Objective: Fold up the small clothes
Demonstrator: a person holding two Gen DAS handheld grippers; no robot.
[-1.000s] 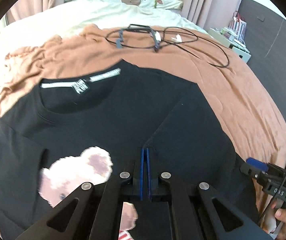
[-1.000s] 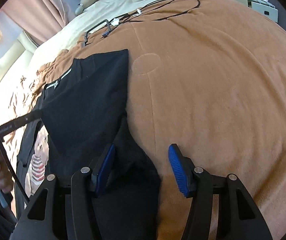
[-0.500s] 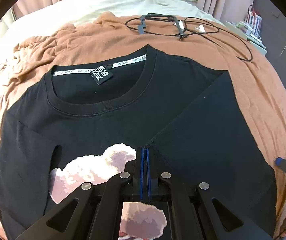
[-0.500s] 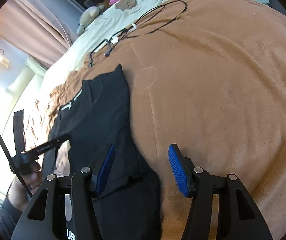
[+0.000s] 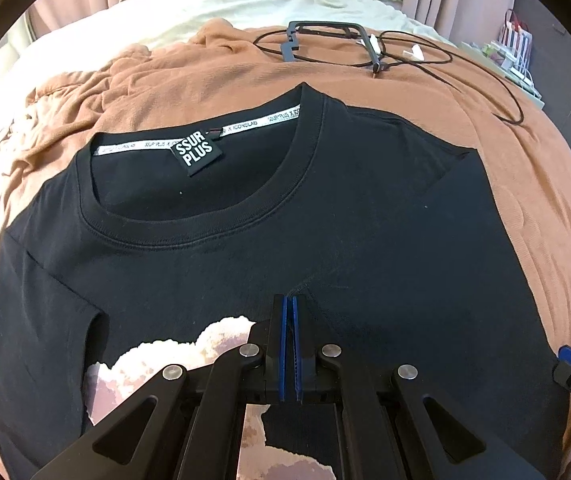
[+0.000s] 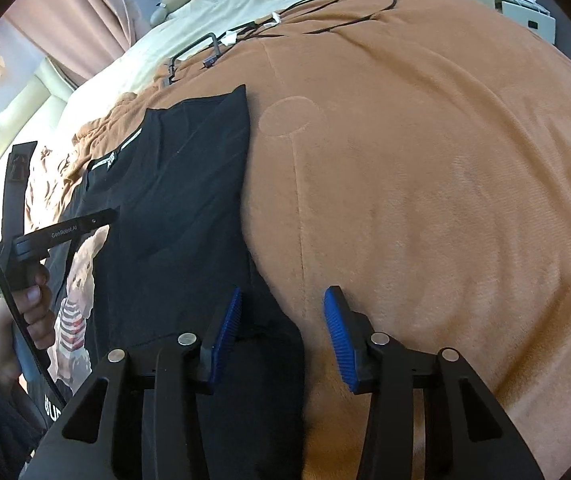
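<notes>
Spreading out ahead of both my jaws is the bed's brown blanket, and on it lies the black T-shirt, flat, collar away from me, one sleeve folded in over its chest. My left gripper has its jaws pressed together on a pinch of that folded black cloth, just below the collar. My right gripper has just been narrowing its jaws, which stand apart over the shirt's edge, gripping nothing; a black cable lies beyond.
</notes>
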